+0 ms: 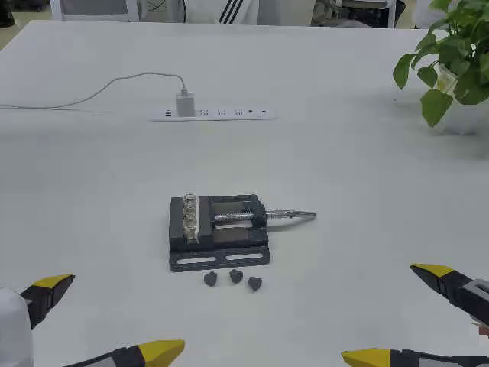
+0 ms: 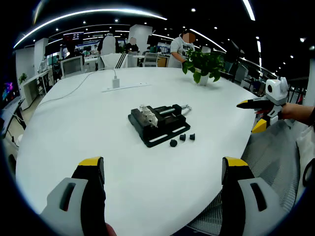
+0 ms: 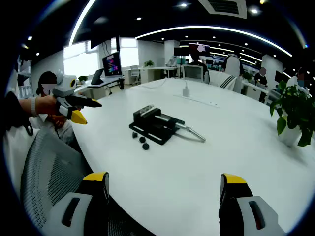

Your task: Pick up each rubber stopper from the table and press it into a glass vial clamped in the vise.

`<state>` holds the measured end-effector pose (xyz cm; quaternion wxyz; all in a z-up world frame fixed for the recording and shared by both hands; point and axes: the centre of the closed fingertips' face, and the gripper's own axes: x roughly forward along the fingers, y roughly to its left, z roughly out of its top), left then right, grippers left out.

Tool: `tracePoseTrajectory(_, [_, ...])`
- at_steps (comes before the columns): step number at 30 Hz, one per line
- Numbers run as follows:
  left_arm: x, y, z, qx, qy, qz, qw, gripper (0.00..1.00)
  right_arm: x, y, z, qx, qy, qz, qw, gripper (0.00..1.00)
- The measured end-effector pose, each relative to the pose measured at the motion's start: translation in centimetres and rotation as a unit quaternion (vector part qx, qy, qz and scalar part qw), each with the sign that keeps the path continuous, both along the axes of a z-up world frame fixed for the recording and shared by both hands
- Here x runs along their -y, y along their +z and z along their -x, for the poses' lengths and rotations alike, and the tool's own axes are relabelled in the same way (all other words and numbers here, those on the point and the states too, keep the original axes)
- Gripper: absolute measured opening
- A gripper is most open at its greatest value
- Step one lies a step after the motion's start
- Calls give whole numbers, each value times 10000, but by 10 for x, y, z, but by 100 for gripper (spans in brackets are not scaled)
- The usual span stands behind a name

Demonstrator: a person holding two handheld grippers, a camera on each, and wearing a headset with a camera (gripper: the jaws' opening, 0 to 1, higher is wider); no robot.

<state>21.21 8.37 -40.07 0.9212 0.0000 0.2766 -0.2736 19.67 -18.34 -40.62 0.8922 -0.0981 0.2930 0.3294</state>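
I find bare table (image 1: pixel 359 191) around the vise (image 1: pixel 219 229); stoppers (image 1: pixel 233 279) lie just before it, power strip (image 1: pixel 221 114) and plant (image 1: pixel 451 53) well behind.

Dark vise (image 1: pixel 219 232) is set flat mid-desk (image 1: pixel 344 176), screw handle pointed toward the right edge, a row of clear glass vials (image 1: pixel 190 218) clamped upright at its left end, three dark rubber stoppers (image 1: pixel 233 279) laid loose in a row just beside its near side.

Bright, even office light from what I see — ceiling strips (image 3: pixel 216 28) and spots (image 3: pixel 183 5) overhead, windows (image 3: pixel 81 53) blown out. White table (image 1: pixel 359 176) slightly washed; vise (image 1: pixel 219 232) throws a faint soft shadow. Head view a bit soft — gripper views warp hard at edges.
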Motion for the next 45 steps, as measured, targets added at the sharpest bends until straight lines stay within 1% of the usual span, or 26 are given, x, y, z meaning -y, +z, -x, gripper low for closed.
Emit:
tracePoseTrajectory(5, [0,2,1,38,24,-1,10000,99,1,-2,2,-43,-2,2,10000,92])
tracePoseTrajectory(7, [0,2,1,24,50,23,10000,99,1,-2,1,-13,0,16,10000,92])
tracePoseTrajectory(15, [-1,-1,6,0,73,8,10000,99,1,-2,-1,23,-49,-38,10000,92])
tracePoseTrajectory(21, [-3,0,5,12,106,1,9999,99,-1,-4,-1,18,-88,-94,9999,92])
tracePoseTrajectory(25, [-4,0,5,50,98,5,9999,99,-3,-3,-2,47,-90,-101,9999,92])
tracePoseTrajectory(29, [-5,1,5,87,131,55,9999,99,-3,-6,-2,-32,-104,-67,9999,91])
tracePoseTrajectory(33, [-5,0,5,92,146,106,9998,99,-6,-3,-7,-36,-115,-179,9998,89])
tracePoseTrajectory(36, [-5,-1,6,84,114,96,9999,99,-9,-2,-11,-25,-87,-167,9998,88])
tracePoseTrajectory(40, [-8,0,5,119,154,127,9997,99,-11,-2,-15,17,-29,-146,9999,87])
tracePoseTrajectory(42, [-8,1,5,132,158,127,9997,99,-15,-2,-16,1,11,-152,9999,86])
tracePoseTrajectory(45, [-10,1,6,125,179,156,9996,99,-22,-6,-17,-40,175,-124,9998,86])
